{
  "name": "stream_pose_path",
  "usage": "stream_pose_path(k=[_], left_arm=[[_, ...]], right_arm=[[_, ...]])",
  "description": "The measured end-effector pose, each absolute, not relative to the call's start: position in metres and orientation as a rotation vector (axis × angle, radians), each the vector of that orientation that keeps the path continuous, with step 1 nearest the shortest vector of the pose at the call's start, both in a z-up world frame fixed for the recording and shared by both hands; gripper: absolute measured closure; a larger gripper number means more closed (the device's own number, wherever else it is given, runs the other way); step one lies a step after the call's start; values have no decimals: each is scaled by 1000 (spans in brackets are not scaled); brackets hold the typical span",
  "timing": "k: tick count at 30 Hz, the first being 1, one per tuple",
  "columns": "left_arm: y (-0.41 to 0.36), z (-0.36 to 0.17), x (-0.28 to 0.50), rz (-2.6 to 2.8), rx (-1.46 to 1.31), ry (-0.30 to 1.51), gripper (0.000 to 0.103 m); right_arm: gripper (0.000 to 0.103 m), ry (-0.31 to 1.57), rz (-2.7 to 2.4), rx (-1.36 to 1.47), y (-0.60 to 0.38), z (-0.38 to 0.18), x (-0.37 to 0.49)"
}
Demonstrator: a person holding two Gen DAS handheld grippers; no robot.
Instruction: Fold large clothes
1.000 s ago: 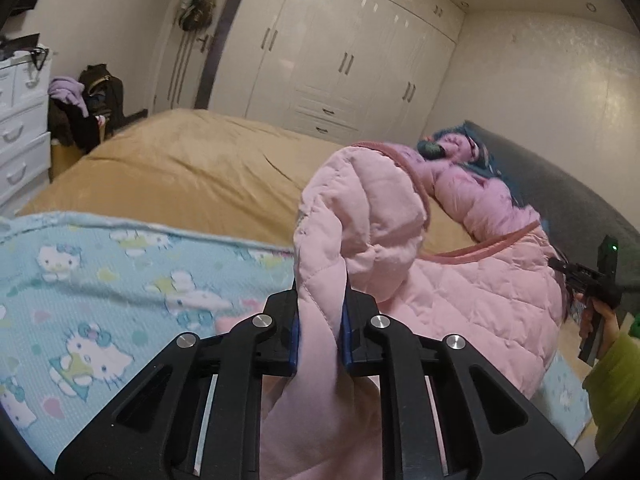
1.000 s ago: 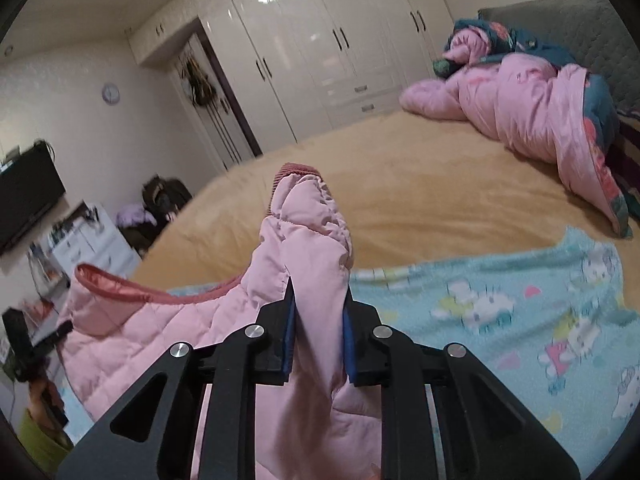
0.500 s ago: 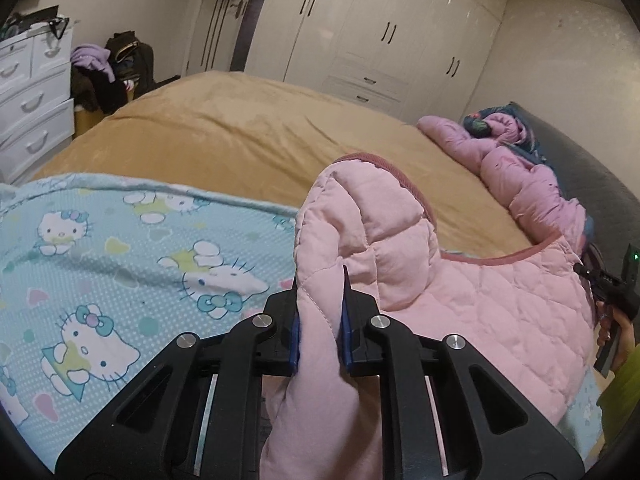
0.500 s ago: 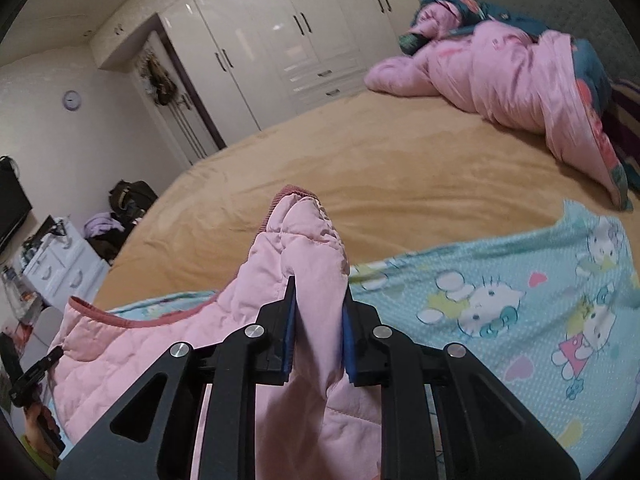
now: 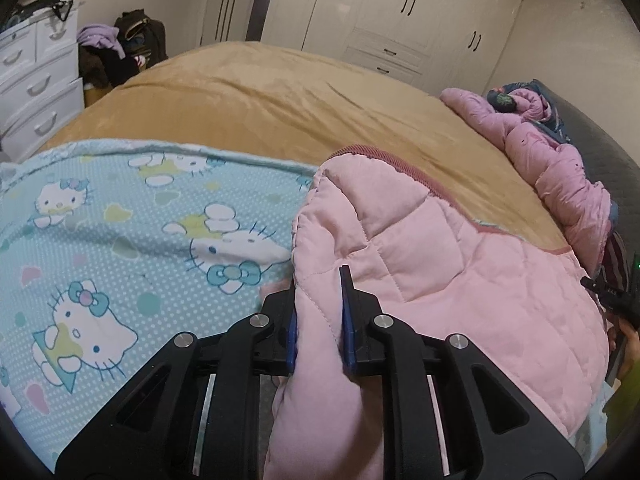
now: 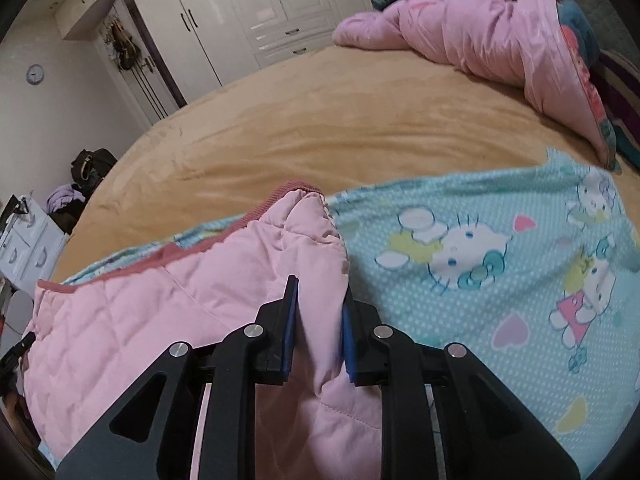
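Observation:
A pink quilted garment with a dark pink ribbed edge is held stretched between my two grippers, low over a blue cartoon-cat sheet on the bed. My left gripper is shut on one corner of the garment. My right gripper is shut on the other corner of the garment. The cloth bulges up past both sets of fingers and hides what lies under it. The other gripper shows at the right edge of the left wrist view.
The tan bed cover stretches ahead. A bundled pink duvet lies at the head, by a grey headboard. White wardrobes line the far wall. A white drawer unit and a pile of bags stand beside the bed.
Both grippers have lowered with the garment: it now hangs close over the blue sheet, and its top edge sits lower in both views. Both grips are unchanged.

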State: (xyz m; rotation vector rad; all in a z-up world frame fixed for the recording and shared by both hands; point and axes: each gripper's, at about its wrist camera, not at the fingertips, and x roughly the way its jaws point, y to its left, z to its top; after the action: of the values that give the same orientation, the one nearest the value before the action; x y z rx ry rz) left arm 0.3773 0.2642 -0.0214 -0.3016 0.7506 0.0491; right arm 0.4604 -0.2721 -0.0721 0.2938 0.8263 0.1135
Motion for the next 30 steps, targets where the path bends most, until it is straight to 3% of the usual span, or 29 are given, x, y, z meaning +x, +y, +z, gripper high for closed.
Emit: stream_pose_path(k=[8,10,11,12,13,15,18,21,25,30], left_arm=[[268,-47,381,78,-327,827,84],[268,-52,381,96,-325,854,71],[270,-52,379,108,-332,856,67],[272,-52,378,118,-334,862,56],[276,-52,375,131,-337,871,47],[281,-47,369,149,-345,874,40],[275,-18,350,182,-297,819,38],[242,21,325,131,-235,708,15],[174,23,322,-64,-182,763,12],[109,-21,328,-203,-110,926,9]], right_arm=[[75,902,75,233,-263,-94,464],[69,906,78,233,-264,-93,463],[63,909,66,232,-266,-91,461],[41,915,54,230,-268,-90,458],[27,918,46,229,-270,-88,455],[27,883,61,227,-273,-76,441],[26,780,105,153,-259,-47,409],[19,721,231,89,-226,-24,374],[18,750,420,-7,-169,-19,341],[17,863,436,-115,-134,-49,336]])
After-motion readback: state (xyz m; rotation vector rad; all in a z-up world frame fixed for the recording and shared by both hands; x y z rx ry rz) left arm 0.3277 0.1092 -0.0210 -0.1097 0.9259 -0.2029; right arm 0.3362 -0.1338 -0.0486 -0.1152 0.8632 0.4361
